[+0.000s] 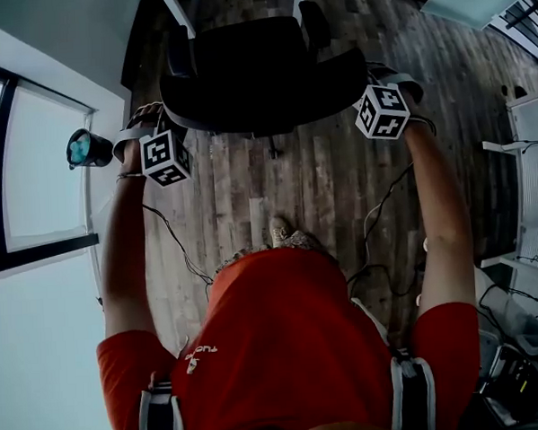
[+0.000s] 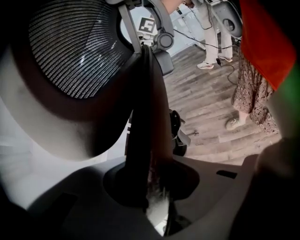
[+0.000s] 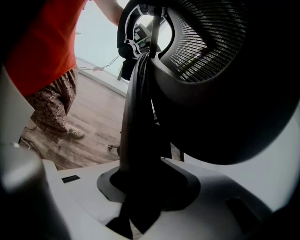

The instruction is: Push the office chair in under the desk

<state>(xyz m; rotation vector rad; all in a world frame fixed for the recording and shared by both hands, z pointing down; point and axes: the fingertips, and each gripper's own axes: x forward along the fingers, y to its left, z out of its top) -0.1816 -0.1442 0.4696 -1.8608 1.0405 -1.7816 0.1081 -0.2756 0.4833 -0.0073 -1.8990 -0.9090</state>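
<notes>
Grip is two-sided. The left tongs (image 1: 161, 121) are pinched on one side rim of the backrest (image 2: 75, 51), and the right tongs (image 1: 376, 78) are pinched on the opposite rim. Each gripper view shows its jaws drawn together on the dark edge of the frame, with no open gap.

The office chair (image 1: 252, 71) stands directly between the two tongs, with its seat and armrests (image 1: 313, 23) on their far side. Judgement: holding both rims at equal height lets the person drive the chair straight ahead on its castors without swivelling it. A one-sided hold would turn it.

Beyond the chair, furthest from the tongs, two white legs (image 1: 179, 12) rise at the frame's edge. They are probably the desk's, but the desktop itself is out of view. The seat front appears to lie about level with them, so most of the travel is not yet done.

Below the tongs is wooden floor (image 1: 250, 193), bare under the chair base (image 2: 178, 136). Behind the tongs, near the person's foot (image 1: 283, 231), cables (image 1: 377, 213) trail across the boards, clear of the chair's path. Outboard of the left tongs is a window (image 1: 33, 177); outboard of the right tongs, white furniture (image 1: 530, 142), well apart. Another person's legs (image 2: 208, 33) stand off to the side.

Risk noted: an armrest may catch a desk leg.
</notes>
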